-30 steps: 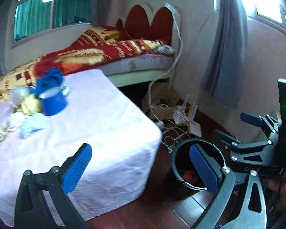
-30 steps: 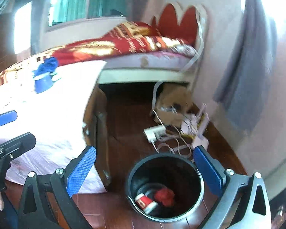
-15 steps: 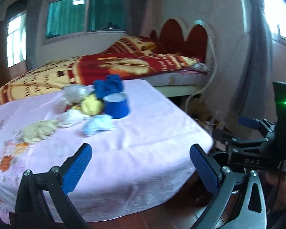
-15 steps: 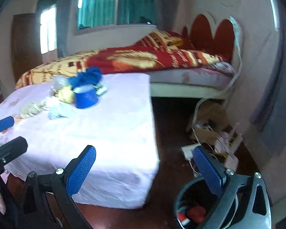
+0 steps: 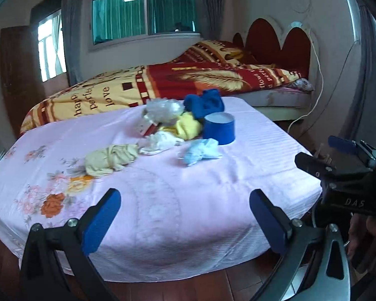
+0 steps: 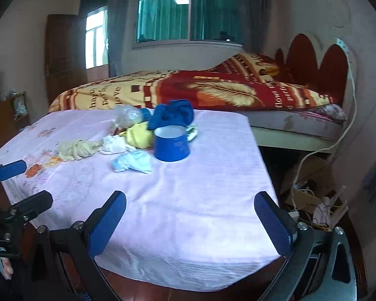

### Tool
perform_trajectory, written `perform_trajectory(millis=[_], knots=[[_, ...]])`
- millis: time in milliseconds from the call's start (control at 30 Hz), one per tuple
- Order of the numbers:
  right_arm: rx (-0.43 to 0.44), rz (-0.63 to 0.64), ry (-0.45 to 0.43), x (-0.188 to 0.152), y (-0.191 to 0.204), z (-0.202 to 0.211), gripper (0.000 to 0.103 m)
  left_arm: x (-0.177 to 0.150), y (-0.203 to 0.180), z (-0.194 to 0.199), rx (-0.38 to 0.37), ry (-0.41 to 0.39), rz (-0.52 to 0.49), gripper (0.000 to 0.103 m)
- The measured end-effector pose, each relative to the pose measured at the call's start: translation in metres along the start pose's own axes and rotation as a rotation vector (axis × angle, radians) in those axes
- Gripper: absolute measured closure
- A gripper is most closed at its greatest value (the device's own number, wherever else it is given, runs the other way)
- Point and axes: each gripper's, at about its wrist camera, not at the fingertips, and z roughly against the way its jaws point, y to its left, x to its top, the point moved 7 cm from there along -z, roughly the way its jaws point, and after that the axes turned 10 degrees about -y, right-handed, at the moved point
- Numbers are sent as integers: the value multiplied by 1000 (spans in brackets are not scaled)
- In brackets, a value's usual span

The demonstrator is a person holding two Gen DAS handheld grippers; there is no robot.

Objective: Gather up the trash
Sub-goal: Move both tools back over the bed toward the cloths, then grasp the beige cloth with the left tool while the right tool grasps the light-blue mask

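Both views have swung from the bin to the blue cup (image 6: 171,143) amid crumpled trash (image 5: 200,151); each gripper gapes empty.

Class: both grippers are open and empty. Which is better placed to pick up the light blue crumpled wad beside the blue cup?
Probably the left gripper: the light blue wad lies nearly centred ahead of it.

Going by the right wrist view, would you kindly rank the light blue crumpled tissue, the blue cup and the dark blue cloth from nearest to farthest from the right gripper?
From the right gripper:
1. Light blue crumpled tissue, nearest, ahead and left.
2. Blue cup, just behind it, centre.
3. Dark blue cloth, farthest, behind the cup near the bed.
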Motion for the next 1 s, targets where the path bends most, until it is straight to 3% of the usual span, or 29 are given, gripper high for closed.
perform_trajectory(millis=[300, 433, 567, 733, 867, 1000], knots=[[66, 33, -8, 2, 35, -6, 0, -6, 45, 5, 65, -2, 58, 0], [95, 48, -8, 2, 52, -8, 0, -11, 66, 5, 41, 24, 112, 0], [127, 60, 4, 5, 71, -17, 0, -12, 86, 2, 65, 22, 121, 0], [134, 77, 60, 7, 88, -48, 1, -10, 114, -30, 64, 47, 169, 2], [135, 60, 122, 7, 93, -85, 13, -7, 124, -63, 84, 68, 148, 3], [131, 68, 177, 6, 99, -119, 14, -8, 131, -98, 81, 104, 153, 5]])
